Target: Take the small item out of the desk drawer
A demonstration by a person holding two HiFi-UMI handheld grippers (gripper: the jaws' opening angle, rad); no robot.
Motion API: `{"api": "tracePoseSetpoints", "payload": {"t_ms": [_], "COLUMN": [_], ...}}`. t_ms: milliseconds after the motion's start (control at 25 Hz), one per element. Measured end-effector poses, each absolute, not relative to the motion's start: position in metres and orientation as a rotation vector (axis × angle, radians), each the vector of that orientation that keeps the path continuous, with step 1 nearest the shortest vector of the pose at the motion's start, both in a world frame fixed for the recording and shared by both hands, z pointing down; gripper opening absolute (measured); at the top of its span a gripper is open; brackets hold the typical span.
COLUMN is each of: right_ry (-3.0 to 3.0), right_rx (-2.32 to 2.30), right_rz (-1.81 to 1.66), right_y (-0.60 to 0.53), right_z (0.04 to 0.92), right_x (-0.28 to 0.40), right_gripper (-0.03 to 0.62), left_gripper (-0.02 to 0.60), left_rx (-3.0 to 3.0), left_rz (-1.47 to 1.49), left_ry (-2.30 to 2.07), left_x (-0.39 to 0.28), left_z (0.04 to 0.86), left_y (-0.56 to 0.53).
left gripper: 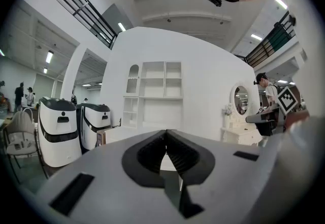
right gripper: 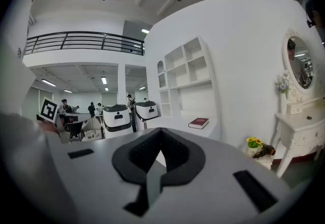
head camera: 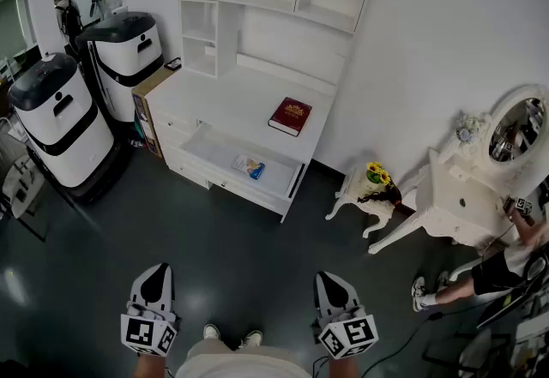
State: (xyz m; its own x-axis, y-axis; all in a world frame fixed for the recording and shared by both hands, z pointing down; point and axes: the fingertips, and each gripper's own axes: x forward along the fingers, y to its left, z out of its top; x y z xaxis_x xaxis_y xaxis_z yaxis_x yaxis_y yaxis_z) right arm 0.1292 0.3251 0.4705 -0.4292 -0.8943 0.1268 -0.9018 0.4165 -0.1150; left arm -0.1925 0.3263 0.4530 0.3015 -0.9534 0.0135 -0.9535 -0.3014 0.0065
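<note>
A white desk with a shelf hutch stands against the far wall. Its drawer is pulled open. Inside lies a small blue and white item. A dark red book rests on the desktop and also shows in the right gripper view as the book. My left gripper and right gripper are at the bottom of the head view, well short of the desk, over dark floor. The left gripper and right gripper both point towards the desk with jaws shut and nothing between them.
Two white and black machines stand left of the desk, with a cardboard box beside it. At the right are a small stand with flowers, a white dressing table with an oval mirror, and a seated person.
</note>
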Motion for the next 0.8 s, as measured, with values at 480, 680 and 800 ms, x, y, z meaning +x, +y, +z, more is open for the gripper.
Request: {"api": "tracePoseSetpoints", "payload": {"t_ms": [480,680,800], "right_ry": [-2.67,-2.694,-2.685], "right_rx": [1.575,1.605,1.621], "right_rz": [0.273,0.297,0.302], "right_y": [0.335,0.335,0.335], "right_z": [0.477,0.474,0.476], "right_x": [0.121,0.133,0.14], "right_gripper": [0.009,0.009,0.009], "left_gripper": [0.015,0.04,0.272], "left_rx": [2.471,2.478,2.479], "left_rz": [-0.003,-0.045,-0.017], "left_ry": [-1.874,-1.912,-1.917], "left_x": [-0.19,-0.19,-0.186], "left_z": [0.466,0.462,0.459], "left_y": [0.343,0.336,0.328]}}
